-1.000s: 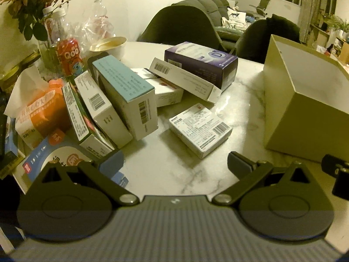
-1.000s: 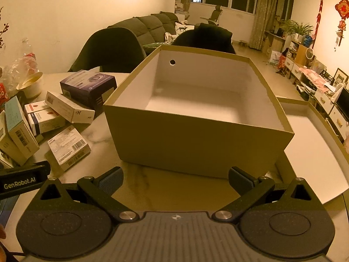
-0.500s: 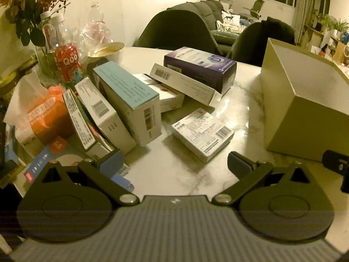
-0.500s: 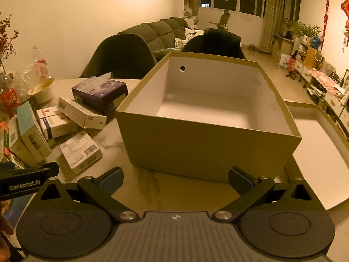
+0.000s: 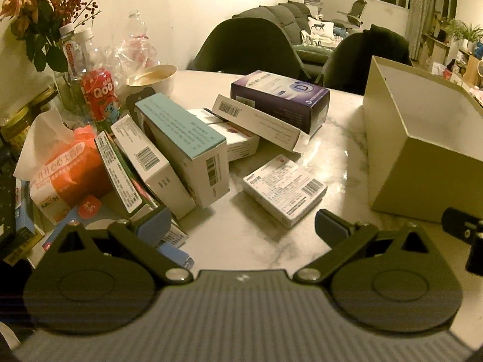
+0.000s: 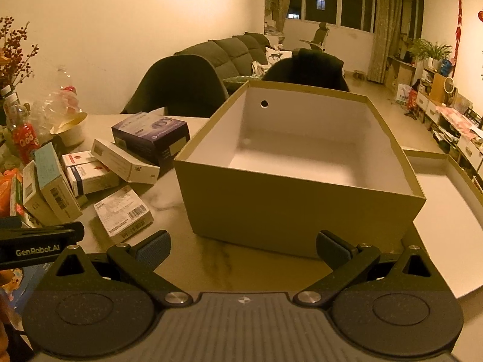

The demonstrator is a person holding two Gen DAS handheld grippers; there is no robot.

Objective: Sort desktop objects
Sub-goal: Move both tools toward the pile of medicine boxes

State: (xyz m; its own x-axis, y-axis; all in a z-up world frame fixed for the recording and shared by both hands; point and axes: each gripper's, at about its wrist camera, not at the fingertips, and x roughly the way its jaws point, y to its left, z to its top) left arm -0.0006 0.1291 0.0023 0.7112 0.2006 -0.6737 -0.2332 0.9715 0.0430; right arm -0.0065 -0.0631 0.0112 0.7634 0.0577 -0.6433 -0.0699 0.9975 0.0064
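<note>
Boxes of several sizes lay heaped on the marble table, some leaning on edge, a purple box at the rear and a flat white box lying apart at the front. The left gripper hovered low before the heap, fingers spread, holding nothing. The right gripper faced the open cardboard carton, fingers likewise spread and empty. The carton's lid lay just beside it.
</note>
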